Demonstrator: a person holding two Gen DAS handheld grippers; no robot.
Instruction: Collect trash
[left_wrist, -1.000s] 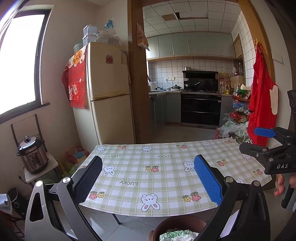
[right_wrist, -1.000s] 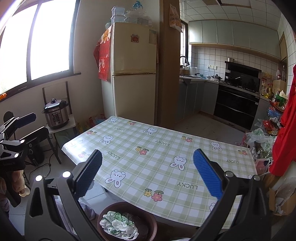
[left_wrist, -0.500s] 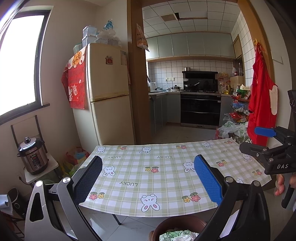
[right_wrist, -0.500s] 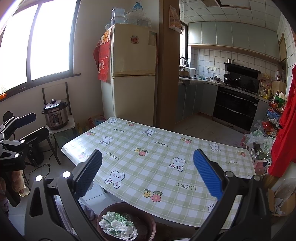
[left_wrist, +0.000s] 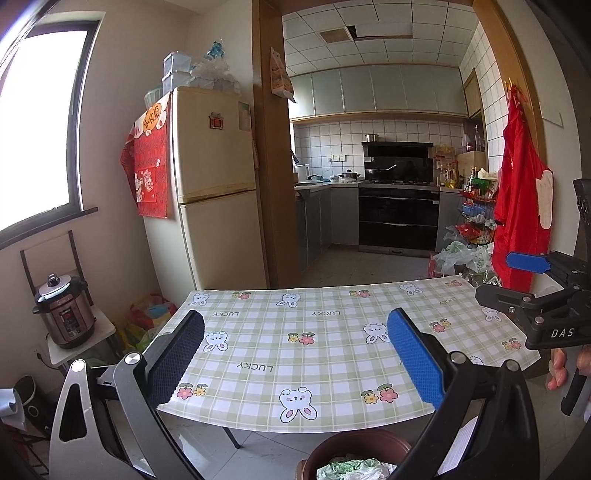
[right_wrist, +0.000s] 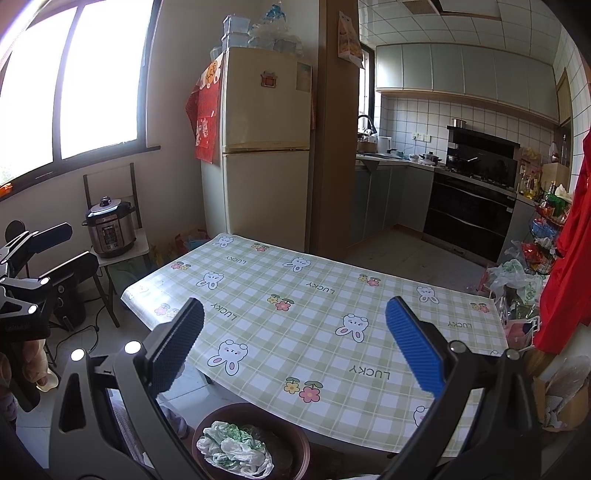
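A brown round bin (right_wrist: 255, 439) stands on the floor below the table's near edge, holding a crumpled white and green plastic bag (right_wrist: 232, 450). In the left wrist view the same bin (left_wrist: 354, 454) peeks in at the bottom. My left gripper (left_wrist: 295, 358) is open and holds nothing, hovering over the near edge of the table (left_wrist: 332, 347). My right gripper (right_wrist: 293, 347) is also open with nothing between its fingers, above the table (right_wrist: 314, 314). Each gripper shows in the other's view: the right gripper (left_wrist: 532, 280) at the right, the left gripper (right_wrist: 48, 254) at the left.
The table wears a green checked cloth with bunnies. A cream fridge (left_wrist: 214, 184) stands behind it, a pressure cooker (left_wrist: 62, 317) on a stool at the left, a red apron (left_wrist: 521, 218) and bags of clutter (left_wrist: 461, 258) at the right. The kitchen lies beyond.
Both views have shifted very slightly; the grippers stay open over the table and nothing was picked up or let go.
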